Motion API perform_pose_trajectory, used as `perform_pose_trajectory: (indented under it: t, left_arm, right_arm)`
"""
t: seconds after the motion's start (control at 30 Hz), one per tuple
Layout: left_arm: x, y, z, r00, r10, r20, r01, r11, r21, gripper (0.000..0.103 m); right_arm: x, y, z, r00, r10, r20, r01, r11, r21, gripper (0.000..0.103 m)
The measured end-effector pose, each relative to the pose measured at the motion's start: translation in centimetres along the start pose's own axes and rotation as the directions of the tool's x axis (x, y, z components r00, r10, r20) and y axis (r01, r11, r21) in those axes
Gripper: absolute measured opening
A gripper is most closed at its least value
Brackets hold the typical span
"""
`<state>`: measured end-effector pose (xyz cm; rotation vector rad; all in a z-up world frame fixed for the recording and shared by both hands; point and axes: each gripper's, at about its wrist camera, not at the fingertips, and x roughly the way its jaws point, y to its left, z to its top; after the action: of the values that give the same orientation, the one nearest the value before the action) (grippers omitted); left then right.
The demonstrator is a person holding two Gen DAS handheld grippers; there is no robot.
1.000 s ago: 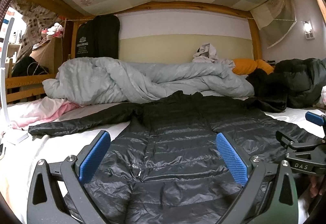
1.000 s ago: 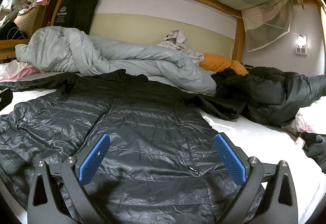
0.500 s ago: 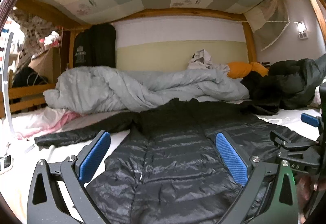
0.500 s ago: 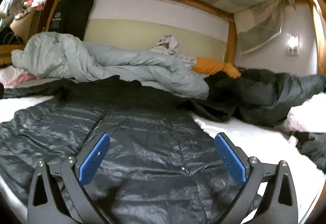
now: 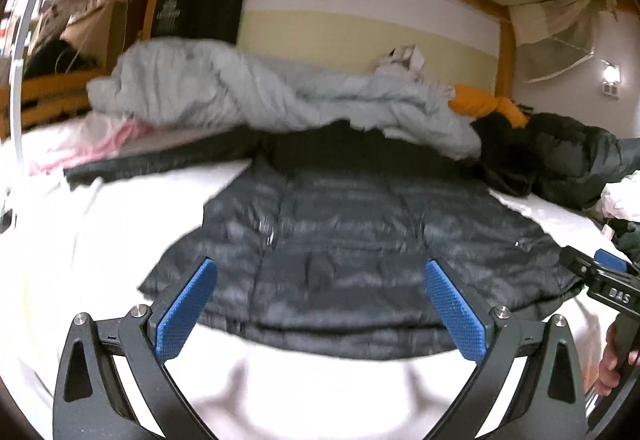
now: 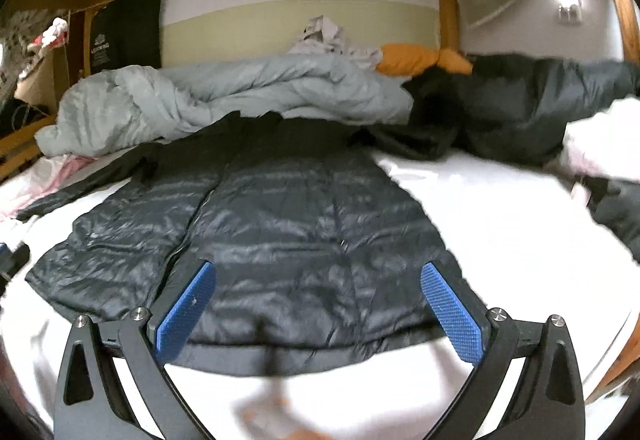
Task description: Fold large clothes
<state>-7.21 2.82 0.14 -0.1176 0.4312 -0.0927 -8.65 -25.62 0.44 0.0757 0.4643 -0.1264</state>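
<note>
While both tools hang above the near edge of the bed, nothing is gripped: the left hand-held gripper (image 5: 320, 304) has its blue pads spread wide with only air between them, and the right hand-held gripper (image 6: 318, 304) is spread just as wide and equally empty. Below and ahead of them lies the jacket (image 6: 248, 240), a dark quilted one laid flat on the white sheet (image 6: 500, 208), its hem nearest the cameras and its collar toward the wall.

Judging from this layout, the step in hand is to take hold for a first fold. To do it well, each tool should probably come down on a hem corner or side edge, pinching both layers of the slippery shell so the padding does not slide out, and both sides should lift together to keep the fold line straight. The left sleeve (image 5: 160, 160) stretches out over the sheet and likely wants bringing in across the body first.

Beyond the collar a rumpled grey duvet (image 5: 260, 96) overlaps or touches the jacket's top; I cannot tell which. A second dark coat (image 6: 520, 108) is heaped to the right, near the other sleeve, which is hard to separate from it. An orange pillow (image 6: 420, 60) sits behind, and pink cloth (image 5: 100, 144) lies left. These crowd the far edge and could snag.
</note>
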Motion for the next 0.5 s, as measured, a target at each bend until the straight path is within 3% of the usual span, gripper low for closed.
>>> perform_pose_trajectory:
  t: [0.23,0.4,0.43,0.5]
  left_arm:
    - [0.5,0.1,-1.2,0.996,-0.006,-0.088,0.003,0.999,-0.037,0.103]
    - [1.5,0.9,-2.2,0.984,-0.052,-0.171,0.04,0.997,-0.071,0.101]
    - [1.8,1.0,-2.5,0.975,-0.096,-0.2,0.077,0.992,-0.1,0.097]
    - [3.0,1.6,-3.5,0.925,-0.263,-0.273,0.205,0.953,-0.222,0.087]
  right_arm:
    - [0.0,0.8,-2.8,0.99,0.094,-0.101,-0.092,0.995,0.024,0.103]
    - [0.5,0.8,-4.4,0.964,0.194,-0.181,-0.175,0.978,0.116,0.103]
    - [0.7,0.8,-4.9,0.955,0.216,-0.201,-0.191,0.972,0.138,0.101]
    - [1.2,0.6,-5.5,0.939,0.257,-0.229,-0.218,0.959,0.183,0.097]
